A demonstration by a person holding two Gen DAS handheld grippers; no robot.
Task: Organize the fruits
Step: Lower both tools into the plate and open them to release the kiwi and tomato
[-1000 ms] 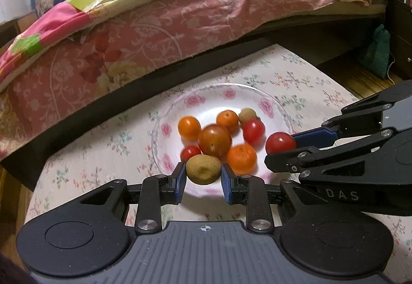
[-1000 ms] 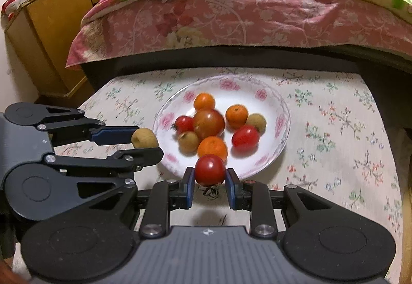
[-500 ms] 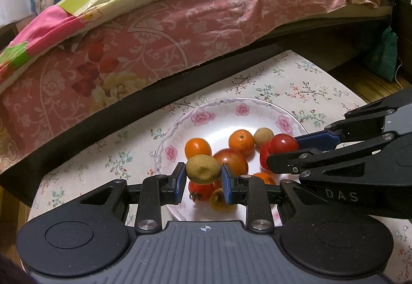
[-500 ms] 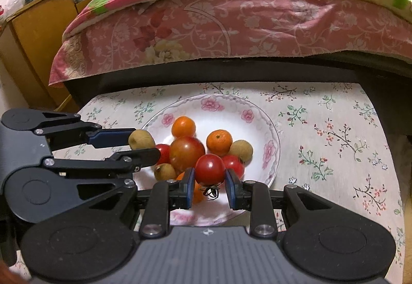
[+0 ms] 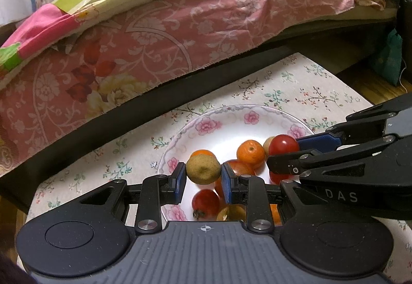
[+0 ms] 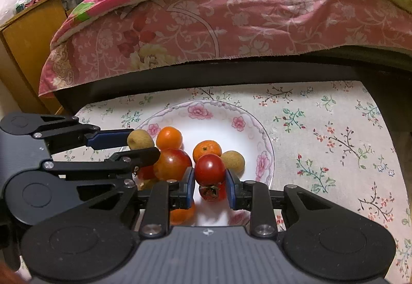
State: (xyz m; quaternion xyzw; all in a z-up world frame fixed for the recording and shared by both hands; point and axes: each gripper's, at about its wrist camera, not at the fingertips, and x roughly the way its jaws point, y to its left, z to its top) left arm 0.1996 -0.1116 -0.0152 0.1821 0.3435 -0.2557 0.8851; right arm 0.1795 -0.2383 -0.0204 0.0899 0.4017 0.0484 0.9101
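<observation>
Left gripper (image 5: pixel 203 177) pinches a brownish-green fruit (image 5: pixel 203 170); right gripper (image 6: pixel 209 182) pinches a red tomato (image 6: pixel 209 170). Both hang over the floral plate (image 6: pixel 206 116), fruit pile directly below, tomato nearer the right rim.

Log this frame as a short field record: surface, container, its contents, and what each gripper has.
surface: floral tablecloth
container: flowered plate
on plate: orange fruits, red tomatoes, brownish-green fruits
left gripper: shut on brownish-green fruit, above the plate
right gripper: shut on red tomato, above the plate
background: bed with pink floral sheet
</observation>
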